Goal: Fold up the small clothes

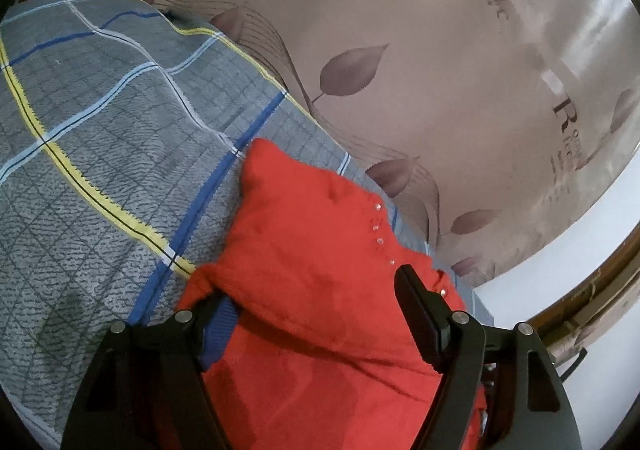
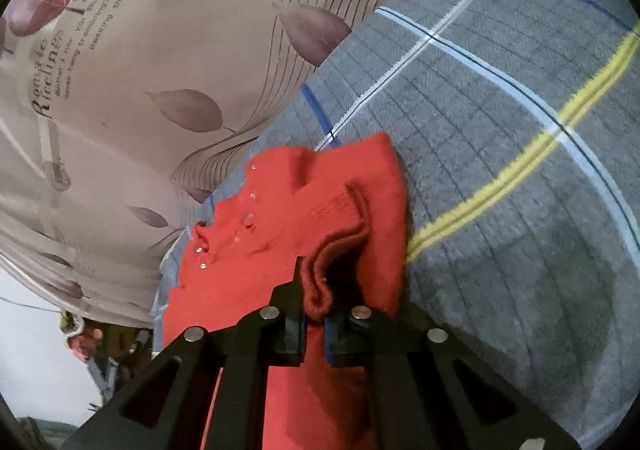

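Note:
A small red knit sweater (image 1: 304, 226) with clear beads along its front lies bunched on the grey plaid blanket (image 1: 100, 154). My left gripper (image 1: 312, 284) straddles it, and the cloth fills the wide gap between the jaws. Its right finger (image 1: 416, 302) presses the sweater's edge. The left finger is wrapped in cloth beside a blue ribbed hem (image 1: 218, 330). In the right wrist view the same sweater (image 2: 280, 226) rises towards my right gripper (image 2: 316, 302), which is shut on a raised fold of it.
The blanket (image 2: 500, 178) covers a bed. A beige curtain (image 1: 420, 50) printed with leaves and lettering hangs close behind the sweater, also in the right wrist view (image 2: 140, 90). A wooden frame (image 1: 592, 290) and white wall lie at the right; blurred clutter (image 2: 88, 342) sits low left.

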`<state>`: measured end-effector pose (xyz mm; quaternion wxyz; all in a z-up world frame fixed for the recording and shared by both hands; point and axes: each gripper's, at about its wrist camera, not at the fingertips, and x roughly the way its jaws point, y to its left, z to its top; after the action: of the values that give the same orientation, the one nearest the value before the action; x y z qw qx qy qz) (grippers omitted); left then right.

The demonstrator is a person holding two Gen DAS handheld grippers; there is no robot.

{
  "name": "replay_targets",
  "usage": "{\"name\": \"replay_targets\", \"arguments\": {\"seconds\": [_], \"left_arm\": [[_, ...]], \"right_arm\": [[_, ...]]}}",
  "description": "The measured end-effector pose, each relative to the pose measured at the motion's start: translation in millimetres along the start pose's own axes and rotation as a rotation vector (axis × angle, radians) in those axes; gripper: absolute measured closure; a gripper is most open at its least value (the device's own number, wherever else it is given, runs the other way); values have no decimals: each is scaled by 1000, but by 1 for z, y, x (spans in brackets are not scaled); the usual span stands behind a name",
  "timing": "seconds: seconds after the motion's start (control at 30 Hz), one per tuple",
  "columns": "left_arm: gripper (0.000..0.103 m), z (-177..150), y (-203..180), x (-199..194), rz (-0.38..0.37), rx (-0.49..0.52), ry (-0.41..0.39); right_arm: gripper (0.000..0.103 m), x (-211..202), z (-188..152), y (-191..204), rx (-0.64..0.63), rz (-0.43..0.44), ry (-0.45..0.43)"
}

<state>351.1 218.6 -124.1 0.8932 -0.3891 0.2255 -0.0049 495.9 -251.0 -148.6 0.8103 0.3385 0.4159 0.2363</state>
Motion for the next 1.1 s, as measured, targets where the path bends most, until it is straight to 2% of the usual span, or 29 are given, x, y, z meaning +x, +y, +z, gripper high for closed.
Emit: {"name": "replay_targets", "arguments": {"seconds": [0.07, 0.13, 0.17, 0.23, 0.27, 0.33, 0.4, 0.47, 0.57, 0.63, 0.77, 0.93, 1.03, 1.1], "left_arm": [[27, 2, -2, -2, 12, 2, 64], [26, 2, -1, -16, 40, -16, 124], [26, 1, 2, -25, 15, -36, 148], [24, -6, 7, -49, -8, -57, 197], [24, -10, 9, -58, -8, -55, 211], [24, -26, 13, -88, -24, -29, 248], [24, -45, 15, -117, -37, 26, 280], [24, -70, 17, -148, -38, 115, 323], [24, -102, 17, -186, -54, 218, 352], [24, -120, 20, -209, -56, 246, 366], [24, -136, 33, -233, -131, 170, 402], [24, -149, 38, -232, -168, 135, 488], [25, -151, 38, -234, -186, 133, 466], [27, -151, 39, -235, -195, 112, 450]], "right_arm": [[80, -25, -6, -3, 23, -3, -46], [76, -51, -19, 0, -24, -50, -76], [76, -69, -31, 1, -46, -46, -83], [70, -95, -56, 3, -78, -1, -74], [60, -107, -72, 5, -97, 19, -58], [48, -131, -113, 7, -146, 54, -1], [48, -150, -153, 8, -201, 71, 49], [48, -169, -194, 5, -245, 51, 90], [49, -184, -236, -1, -275, 17, 137], [49, -194, -256, 5, -314, 15, 131], [48, -195, -274, 11, -332, 24, 157], [48, -187, -286, 18, -328, 73, 169], [48, -184, -292, 23, -344, 82, 160], [53, -184, -294, 21, -325, 105, 158]]}}
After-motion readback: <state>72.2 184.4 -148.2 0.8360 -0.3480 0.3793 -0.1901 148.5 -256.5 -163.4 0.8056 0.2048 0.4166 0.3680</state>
